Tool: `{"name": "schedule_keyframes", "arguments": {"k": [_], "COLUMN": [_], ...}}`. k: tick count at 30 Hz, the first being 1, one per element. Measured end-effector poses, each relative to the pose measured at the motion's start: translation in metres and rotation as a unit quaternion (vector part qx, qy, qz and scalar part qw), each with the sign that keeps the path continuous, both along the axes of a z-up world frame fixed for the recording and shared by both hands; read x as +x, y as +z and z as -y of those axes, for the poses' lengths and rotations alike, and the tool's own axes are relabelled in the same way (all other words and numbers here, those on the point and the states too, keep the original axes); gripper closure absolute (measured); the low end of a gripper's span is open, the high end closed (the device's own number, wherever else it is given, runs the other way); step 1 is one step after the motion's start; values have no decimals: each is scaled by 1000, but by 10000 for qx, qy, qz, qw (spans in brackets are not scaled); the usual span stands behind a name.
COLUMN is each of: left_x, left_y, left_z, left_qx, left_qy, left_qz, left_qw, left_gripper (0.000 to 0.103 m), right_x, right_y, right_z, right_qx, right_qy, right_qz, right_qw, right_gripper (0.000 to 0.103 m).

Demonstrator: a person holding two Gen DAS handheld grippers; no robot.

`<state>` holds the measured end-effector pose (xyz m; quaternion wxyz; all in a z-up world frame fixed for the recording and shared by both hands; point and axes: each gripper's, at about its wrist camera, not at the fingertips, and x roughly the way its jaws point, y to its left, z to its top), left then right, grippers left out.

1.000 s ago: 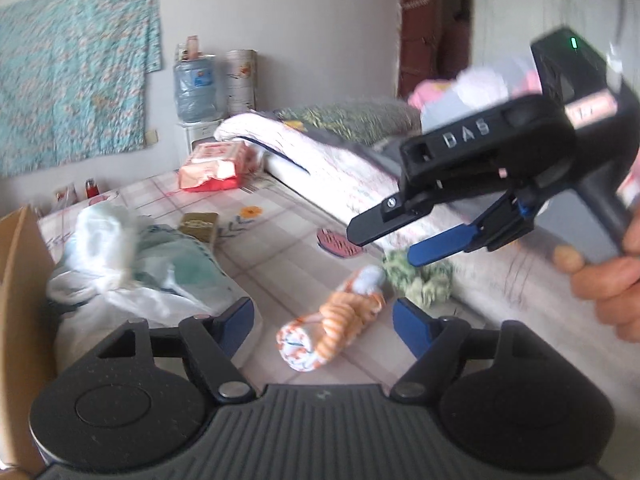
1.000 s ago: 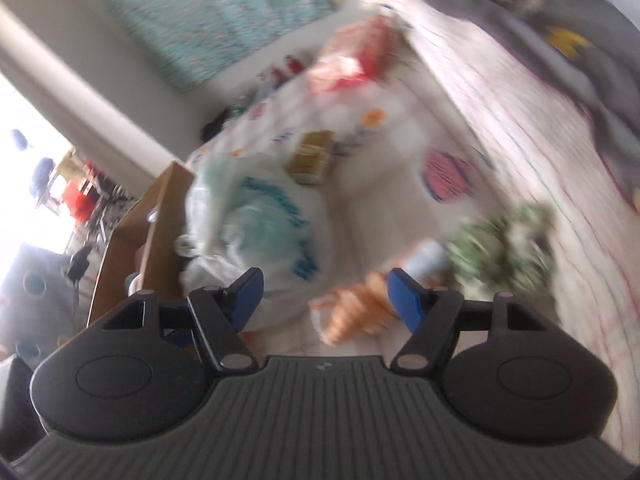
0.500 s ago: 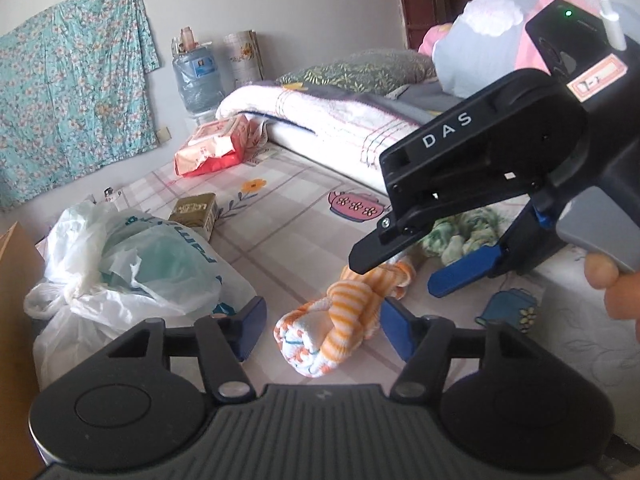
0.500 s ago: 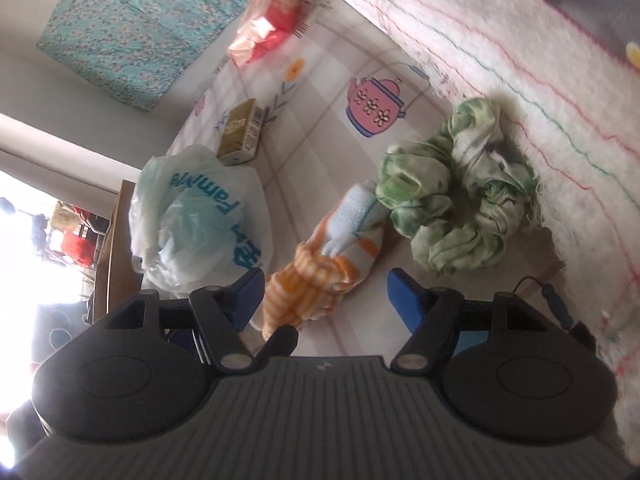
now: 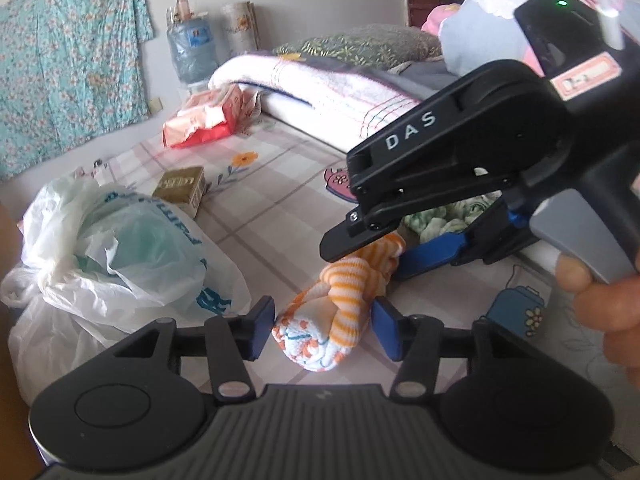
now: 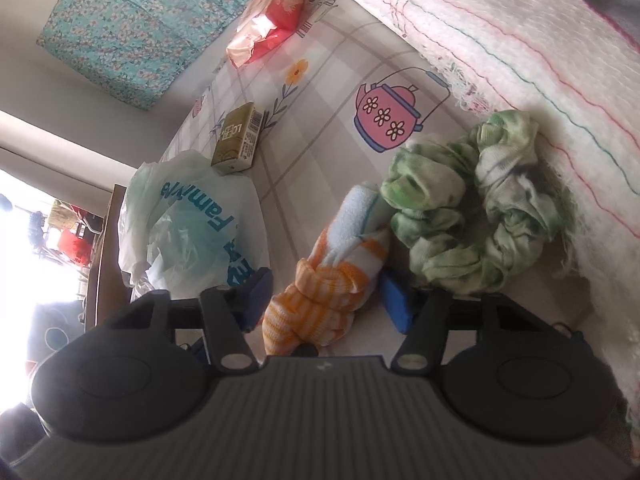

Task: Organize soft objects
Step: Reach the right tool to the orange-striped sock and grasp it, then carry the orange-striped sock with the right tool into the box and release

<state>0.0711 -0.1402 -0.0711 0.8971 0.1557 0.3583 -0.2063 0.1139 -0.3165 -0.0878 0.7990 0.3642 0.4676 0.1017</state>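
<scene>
An orange-striped sock roll lies on the checked mat printed with flowers and teapots, one end toward the left wrist camera and the other toward the bed. The left gripper sits low over the near end of the roll with its blue fingers spread, one on each side of the roll and close to it, though whether the pads actually touch the fabric cannot be told. The right gripper is also spread, its blue pads flanking the orange end of the same roll; in the left wrist view it comes in from the right, angled downward, held by a hand at the frame edge. Just beside the roll, on the bed side, lies a green and white tie-dyed cloth, bunched into a loose ring and touching the fringe of the white blanket that hangs over the mattress. On the other side of the roll sits a crumpled plastic bag with blue lettering, and beyond it a small olive carton on the mat. Farther back, a red and pink packet rests near the foot of the bed, with a water bottle against the wall beside a teal flowered cloth hung there.
</scene>
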Motion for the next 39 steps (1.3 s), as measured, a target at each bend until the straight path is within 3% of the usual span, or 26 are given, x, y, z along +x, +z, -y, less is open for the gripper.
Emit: {"name": "schedule_keyframes", "arguments": {"k": [6,13,23,31,36,39], "left_x": [-5,-16,-40,-54,-61,-68], "left_y": [-4,7,49,101,125,131], "left_z": [2,-8,-26,-92,-154,-195], "left_qx": [114,3,-80,-123,-85,-121], "left_qy": [-80,-67,94,976,1838,2391], "left_qz": [92,276,1197,1978,2044,1884], "left_qw": [9999,9996,9927,9753,9615,9525], "left_gripper": [53,56,56,58,58,58], "right_x": [1,-5,-10,22,49,64], "right_y": [-6,-9,34,106,145,156], "right_z": [2,3,-9,-78,-166,-227], "right_qx": [93,438,620,651,679,752], "right_qy": [-99,-244,-52,1028,2100,2778], "right_qz": [28,39,637,1475,1781,1732], "right_qw": [9999,9987,9960,9816,9589,9419], "right_gripper": [62,66,67,67,67,67]}}
